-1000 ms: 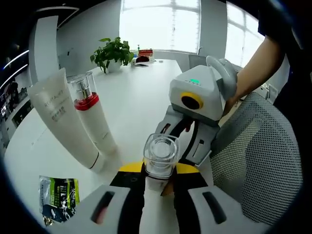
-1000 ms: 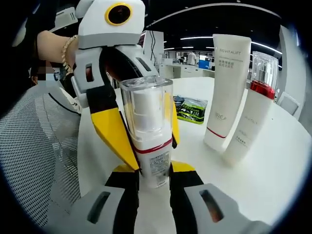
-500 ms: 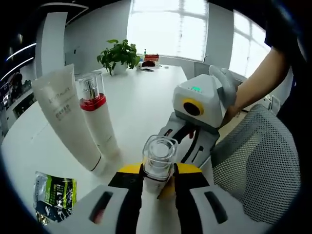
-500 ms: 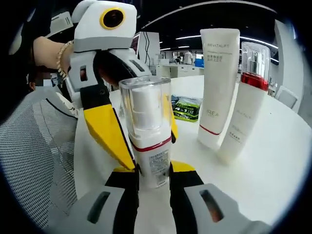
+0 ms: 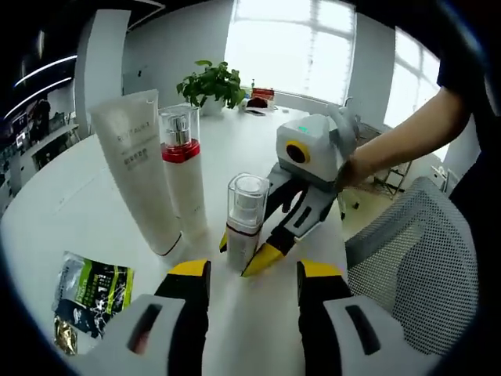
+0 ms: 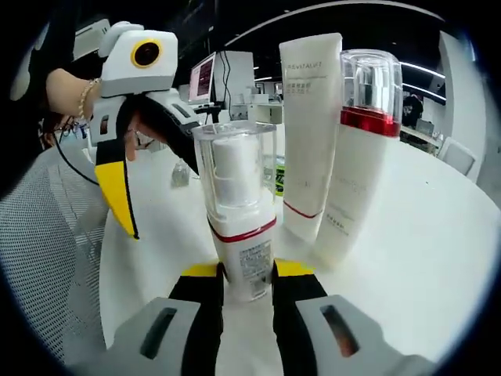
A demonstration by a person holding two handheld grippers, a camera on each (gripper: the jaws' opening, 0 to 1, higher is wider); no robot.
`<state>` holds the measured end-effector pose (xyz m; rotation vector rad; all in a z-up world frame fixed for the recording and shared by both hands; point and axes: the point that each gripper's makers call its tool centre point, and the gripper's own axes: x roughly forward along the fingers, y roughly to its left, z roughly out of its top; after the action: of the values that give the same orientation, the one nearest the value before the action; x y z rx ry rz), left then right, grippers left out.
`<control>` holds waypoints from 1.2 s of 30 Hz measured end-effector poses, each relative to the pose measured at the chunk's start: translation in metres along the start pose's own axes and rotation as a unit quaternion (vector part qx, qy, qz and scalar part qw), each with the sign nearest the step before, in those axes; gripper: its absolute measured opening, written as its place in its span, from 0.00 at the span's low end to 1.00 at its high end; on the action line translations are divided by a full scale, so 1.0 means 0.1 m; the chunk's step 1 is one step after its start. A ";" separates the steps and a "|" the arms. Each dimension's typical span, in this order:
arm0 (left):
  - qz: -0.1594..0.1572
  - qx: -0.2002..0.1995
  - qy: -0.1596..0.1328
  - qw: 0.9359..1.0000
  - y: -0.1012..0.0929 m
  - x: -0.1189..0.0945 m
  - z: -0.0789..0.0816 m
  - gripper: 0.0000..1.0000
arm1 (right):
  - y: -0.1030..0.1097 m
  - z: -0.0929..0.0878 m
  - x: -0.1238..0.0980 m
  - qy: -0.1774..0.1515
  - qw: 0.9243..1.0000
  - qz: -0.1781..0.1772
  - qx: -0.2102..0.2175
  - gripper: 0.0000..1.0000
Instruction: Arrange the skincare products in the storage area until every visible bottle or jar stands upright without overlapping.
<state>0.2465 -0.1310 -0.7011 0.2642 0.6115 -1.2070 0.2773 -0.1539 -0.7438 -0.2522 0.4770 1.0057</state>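
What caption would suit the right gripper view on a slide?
Right gripper clamps a small pump bottle upright beside a tall white tube and a red-collared bottle.

Clear glossy plastic cap over a white pump bottle (image 6: 239,215), pinched between matt black and yellow jaws. Just beyond, smooth satin white tube (image 6: 309,129) and glossy red-collared bottle (image 6: 354,160). Smooth white table (image 5: 94,176); crinkly foil sachet (image 5: 90,298); mesh chair (image 5: 415,266).

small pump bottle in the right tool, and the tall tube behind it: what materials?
Small pump bottle: clear hard cap, likely plastic, since the white pump shows through it; opaque white body, probably glossy plastic, with a red band. Tall tube: opaque white, smooth satin look, likely soft plastic; standing on its cap.
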 end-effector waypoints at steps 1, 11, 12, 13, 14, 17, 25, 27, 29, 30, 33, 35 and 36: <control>-0.001 -0.002 0.003 1.000 -0.01 -0.01 -0.02 0.41 | -0.02 0.00 0.00 0.000 1.000 0.000 -0.001 0.23; -0.003 -0.017 0.013 1.000 -0.11 -0.04 -0.11 0.42 | -0.26 -0.06 0.05 0.003 1.000 0.000 -0.006 0.23; -0.004 -0.018 0.014 1.000 -0.12 -0.03 -0.11 0.42 | -0.27 -0.07 0.06 0.004 1.000 0.001 -0.008 0.23; -0.005 -0.018 0.014 1.000 -0.14 -0.02 -0.13 0.42 | -0.29 -0.08 0.07 0.005 1.000 0.004 -0.010 0.23; -0.007 -0.018 0.016 1.000 -0.16 -0.01 -0.13 0.42 | -0.28 -0.09 0.07 0.008 1.000 0.007 -0.013 0.23; -0.011 -0.016 0.018 1.000 -0.18 0.02 -0.16 0.42 | -0.28 -0.10 0.08 0.012 1.000 0.012 -0.019 0.23; -0.011 -0.018 0.019 1.000 -0.19 0.02 -0.15 0.41 | -0.32 -0.15 0.12 0.020 0.999 0.019 -0.027 0.23; -0.009 -0.018 0.019 1.000 -0.17 0.02 -0.16 0.41 | -0.31 -0.16 0.12 0.022 0.999 0.022 -0.029 0.23; -0.008 -0.019 0.019 1.000 -0.16 0.02 -0.16 0.41 | -0.32 -0.18 0.13 0.024 0.999 0.023 -0.031 0.23; -0.007 -0.020 0.019 1.000 -0.15 0.02 -0.15 0.41 | -0.31 -0.18 0.13 0.025 0.999 0.024 -0.029 0.23; -0.005 -0.020 0.019 1.000 -0.15 0.02 -0.15 0.42 | -0.31 -0.18 0.12 0.025 0.999 0.022 -0.022 0.23; -0.003 -0.021 0.018 1.000 -0.14 0.01 -0.15 0.42 | -0.32 -0.20 0.11 0.027 0.999 0.020 -0.011 0.23; -0.003 -0.021 0.018 1.000 -0.14 0.01 -0.15 0.42 | -0.31 -0.19 0.10 0.026 0.999 0.021 -0.002 0.25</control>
<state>0.2295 -0.1287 -0.7124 0.2505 0.6687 -1.1952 0.3034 -0.1703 -0.7659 -0.2724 0.5288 1.0425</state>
